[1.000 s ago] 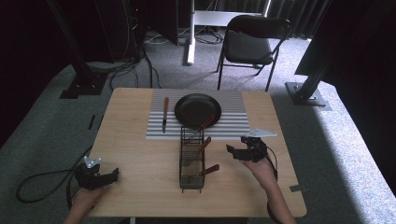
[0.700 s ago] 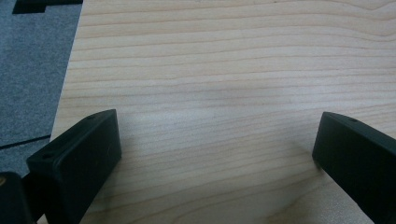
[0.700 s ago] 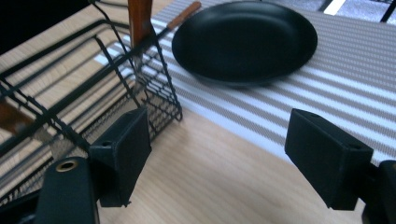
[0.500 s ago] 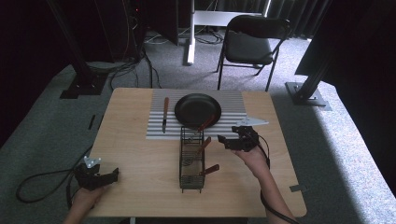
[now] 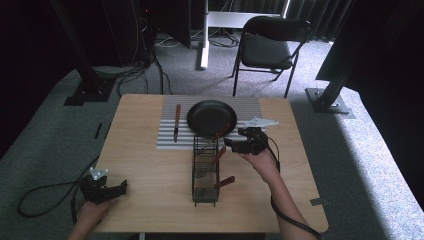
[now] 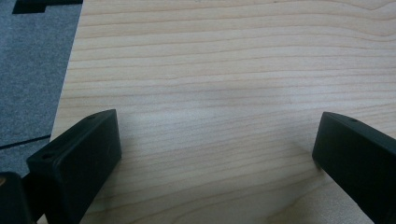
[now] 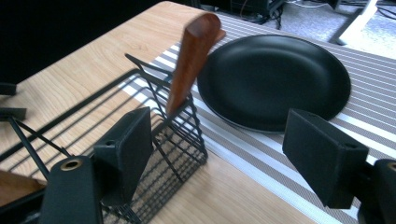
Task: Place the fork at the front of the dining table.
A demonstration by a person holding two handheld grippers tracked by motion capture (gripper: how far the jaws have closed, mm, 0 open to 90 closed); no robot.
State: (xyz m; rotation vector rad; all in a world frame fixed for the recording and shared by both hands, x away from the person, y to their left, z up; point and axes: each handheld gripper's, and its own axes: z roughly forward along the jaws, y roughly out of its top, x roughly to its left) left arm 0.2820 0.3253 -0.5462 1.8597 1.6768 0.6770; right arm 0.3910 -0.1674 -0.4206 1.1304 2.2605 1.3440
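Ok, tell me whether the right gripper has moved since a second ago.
Yes. In the high view the right gripper has travelled left and away from the person, from beside the middle of the wire basket to its far end, close to the black plate.

You were in a lab/studio: black curtains (image 5: 360, 20) behind the wooden table (image 5: 150, 165), metal rig stands (image 5: 87, 85) beside it, cables (image 5: 130, 75) across grey carpet.
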